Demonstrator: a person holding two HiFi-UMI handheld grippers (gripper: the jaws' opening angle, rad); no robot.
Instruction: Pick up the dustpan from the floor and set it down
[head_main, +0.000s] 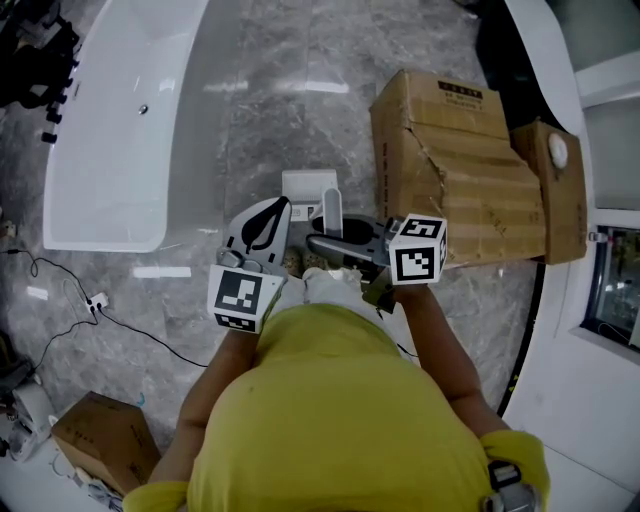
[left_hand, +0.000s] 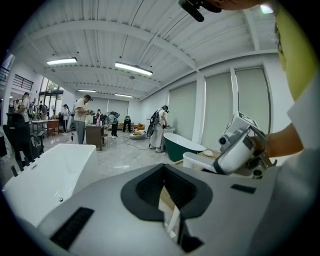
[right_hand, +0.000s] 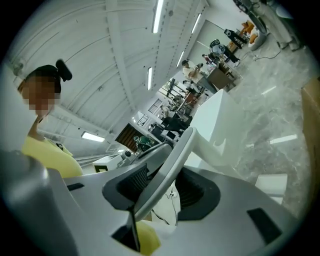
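The white dustpan (head_main: 308, 186) hangs in front of me over the marble floor, its long handle (head_main: 331, 208) running back to my right gripper (head_main: 320, 243). In the right gripper view the pale handle (right_hand: 172, 160) slants up between the two dark pads, lying against the left one, and the pan (right_hand: 220, 135) shows beyond; my right gripper (right_hand: 165, 181) is shut on the handle. My left gripper (head_main: 272, 213) is held just left of the dustpan. Seen in its own view, the left gripper (left_hand: 164, 169) has its tips together and holds nothing.
A white bathtub (head_main: 110, 130) stands at the left. Torn cardboard boxes (head_main: 460, 170) lie close on the right and a small box (head_main: 105, 435) at the lower left. A cable and power strip (head_main: 95, 302) trail across the floor. Several people stand far off.
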